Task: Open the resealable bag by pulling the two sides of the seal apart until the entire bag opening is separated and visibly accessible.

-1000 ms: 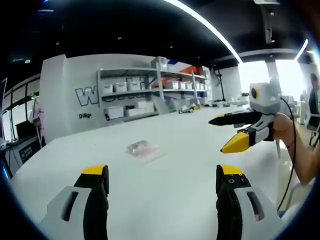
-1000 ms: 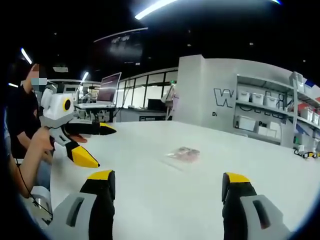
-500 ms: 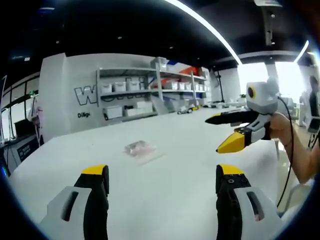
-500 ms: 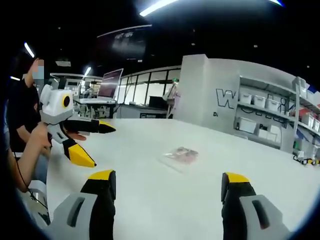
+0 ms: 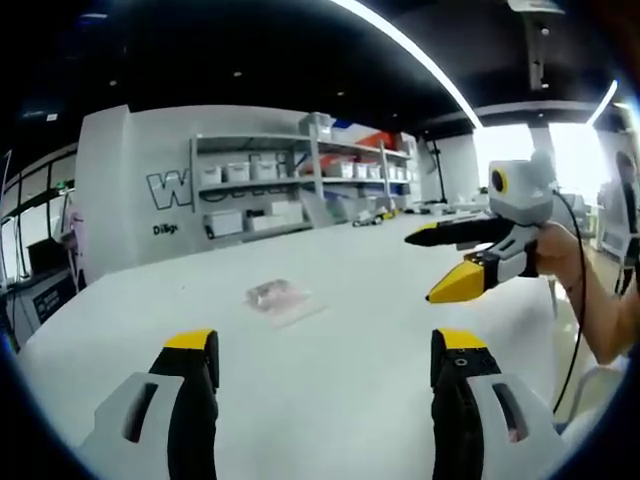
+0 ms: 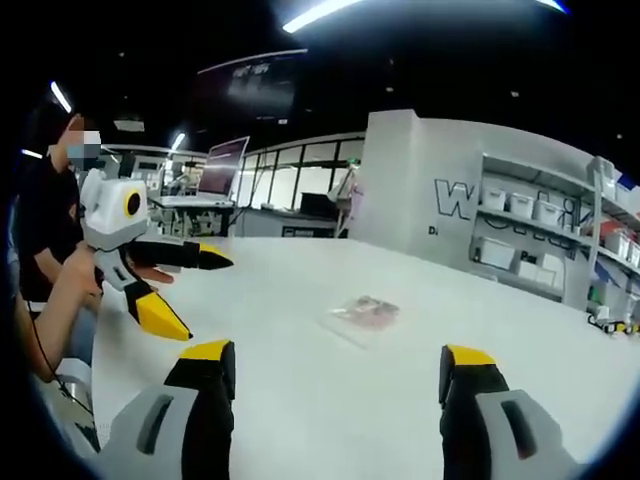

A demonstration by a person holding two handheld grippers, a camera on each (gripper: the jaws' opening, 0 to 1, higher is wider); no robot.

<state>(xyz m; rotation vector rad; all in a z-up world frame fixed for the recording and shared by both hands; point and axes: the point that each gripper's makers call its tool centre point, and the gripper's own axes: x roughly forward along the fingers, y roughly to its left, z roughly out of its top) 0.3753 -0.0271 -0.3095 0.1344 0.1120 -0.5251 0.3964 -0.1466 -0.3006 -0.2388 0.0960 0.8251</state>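
Small clear resealable plastic bag (image 5: 279,297) flat on white table (image 5: 370,300), yellow-tipped left gripper (image 5: 325,362) and right gripper (image 6: 335,372) both spread, held apart from bag.

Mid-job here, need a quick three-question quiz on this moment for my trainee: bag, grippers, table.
1. True or false: the resealable bag is already held by one of the grippers.
2. Multiple choice: in the left gripper view, the right gripper comes in from A) the left, B) the right, C) the top.
3. Fill in: both grippers have their fingers ____ above the white table.

Key
1. False. The bag lies flat on the table, apart from both grippers; the right gripper view shows it ahead at.
2. B. It is held in a hand at the right edge.
3. Open. The left gripper, seen in the right gripper view, is spread wide too.
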